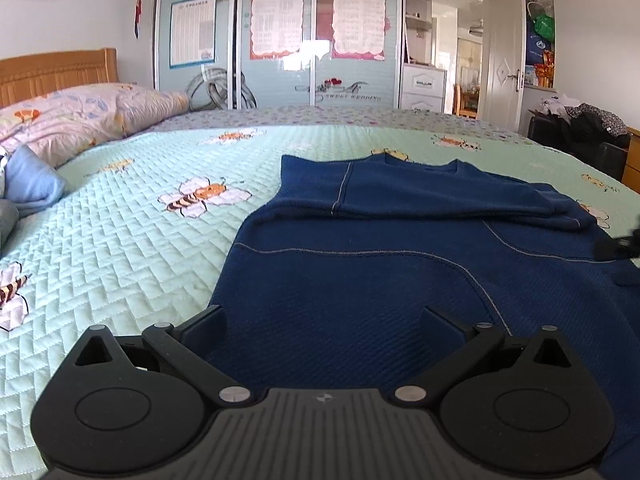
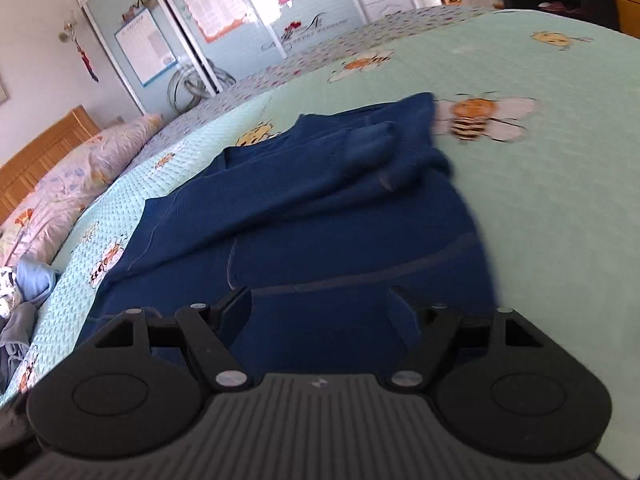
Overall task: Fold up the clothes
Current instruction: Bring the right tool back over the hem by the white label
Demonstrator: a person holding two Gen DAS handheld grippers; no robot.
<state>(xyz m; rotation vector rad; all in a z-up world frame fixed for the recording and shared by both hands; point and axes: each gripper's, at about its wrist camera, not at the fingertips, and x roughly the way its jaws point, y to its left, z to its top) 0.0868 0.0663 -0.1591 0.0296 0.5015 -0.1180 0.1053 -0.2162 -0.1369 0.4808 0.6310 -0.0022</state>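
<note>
Sweater (image 1: 400, 248) flat on bedspread (image 1: 140, 240), one sleeve folded across chest. Left gripper (image 1: 324, 320) over sweater's near hem, fingers apart; right gripper (image 2: 320, 304) likewise. Pillow (image 1: 80, 116) at far left before headboard (image 1: 56, 68). Clothes pile (image 2: 24, 292) left of sweater. Wardrobe (image 1: 280, 32) behind bed.

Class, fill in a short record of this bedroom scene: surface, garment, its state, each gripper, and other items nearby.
surface: green bee-print quilt
garment: blue sweater
state: lying on the quilt, sleeves folded across the chest
left gripper: open, over the sweater's lower part
right gripper: open, over the sweater
nearby: floral pillow, light blue clothes
</note>
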